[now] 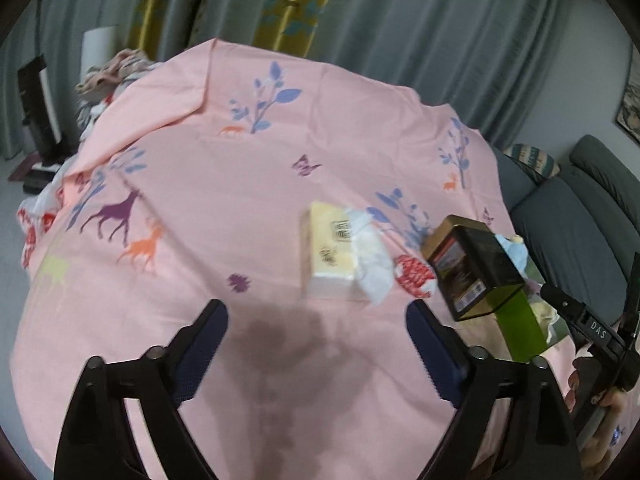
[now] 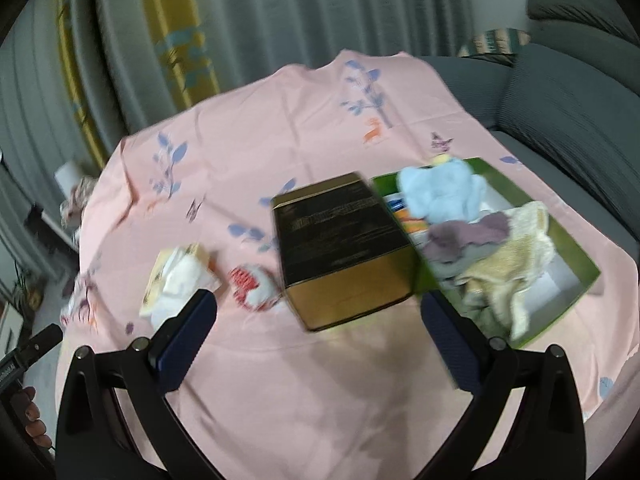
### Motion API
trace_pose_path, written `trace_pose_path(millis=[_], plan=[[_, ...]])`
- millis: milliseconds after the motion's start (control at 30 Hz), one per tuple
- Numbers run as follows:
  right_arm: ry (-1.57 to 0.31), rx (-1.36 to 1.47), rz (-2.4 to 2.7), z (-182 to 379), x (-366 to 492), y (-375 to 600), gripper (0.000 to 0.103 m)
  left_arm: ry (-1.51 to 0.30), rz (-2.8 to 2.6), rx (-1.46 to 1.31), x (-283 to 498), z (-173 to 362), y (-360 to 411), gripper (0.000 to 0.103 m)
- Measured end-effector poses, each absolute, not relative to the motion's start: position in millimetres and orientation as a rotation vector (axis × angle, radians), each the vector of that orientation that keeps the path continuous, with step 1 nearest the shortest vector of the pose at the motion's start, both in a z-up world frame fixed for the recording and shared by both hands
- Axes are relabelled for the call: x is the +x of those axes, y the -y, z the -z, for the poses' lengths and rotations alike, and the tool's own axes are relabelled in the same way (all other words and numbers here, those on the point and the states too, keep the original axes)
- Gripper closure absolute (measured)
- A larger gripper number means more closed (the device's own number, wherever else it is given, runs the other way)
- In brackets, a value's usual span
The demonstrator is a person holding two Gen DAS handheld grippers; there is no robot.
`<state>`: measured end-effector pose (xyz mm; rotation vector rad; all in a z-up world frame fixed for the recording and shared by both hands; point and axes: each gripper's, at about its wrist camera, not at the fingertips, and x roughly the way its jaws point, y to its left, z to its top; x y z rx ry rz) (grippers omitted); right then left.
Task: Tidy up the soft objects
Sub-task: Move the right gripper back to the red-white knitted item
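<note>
A green open box (image 2: 576,264) on the pink patterned sheet (image 2: 280,380) holds soft cloths: a light blue one (image 2: 440,192), a mauve one (image 2: 468,236) and a cream one (image 2: 516,256). Its dark gold-edged lid (image 2: 340,248) lies tilted beside it; in the left wrist view the lid (image 1: 472,264) leans on the green box (image 1: 520,324). A yellow tissue pack (image 1: 332,252) with white tissue (image 1: 372,264) and a red-and-white soft item (image 1: 414,278) lie left of the lid. My left gripper (image 1: 316,356) is open over bare sheet. My right gripper (image 2: 316,344) is open, near the lid's front.
Grey curtains with yellow panels hang behind the bed. A grey sofa (image 2: 568,112) stands at the right. A heap of crumpled cloth (image 1: 108,76) lies at the far left edge of the sheet. A person's hand (image 2: 34,420) holds the other gripper at the frame's left edge.
</note>
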<state>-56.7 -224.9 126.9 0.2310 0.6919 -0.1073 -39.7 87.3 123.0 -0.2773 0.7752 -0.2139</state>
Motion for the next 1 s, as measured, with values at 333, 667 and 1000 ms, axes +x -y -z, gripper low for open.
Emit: trace_pose_path(millis=[333,667,1000], plan=[[-0.810,0.254,-0.016,-101.2,-15.3,159.9,0.002,-0.837,0.144,-0.307,-41.6,-92.3,-114.9,0.009],[-0.921,0.312,0.063,-69.6,41.5,156.8,0.024,-0.903,0.147,-0.318,-38.6,-73.1,-112.8,0.009],[-0.988,0.095,0.101,-42.9,103.5,125.4,0.036,-0.916,0.147,-0.294,-41.5,-72.2,-103.8,0.009]])
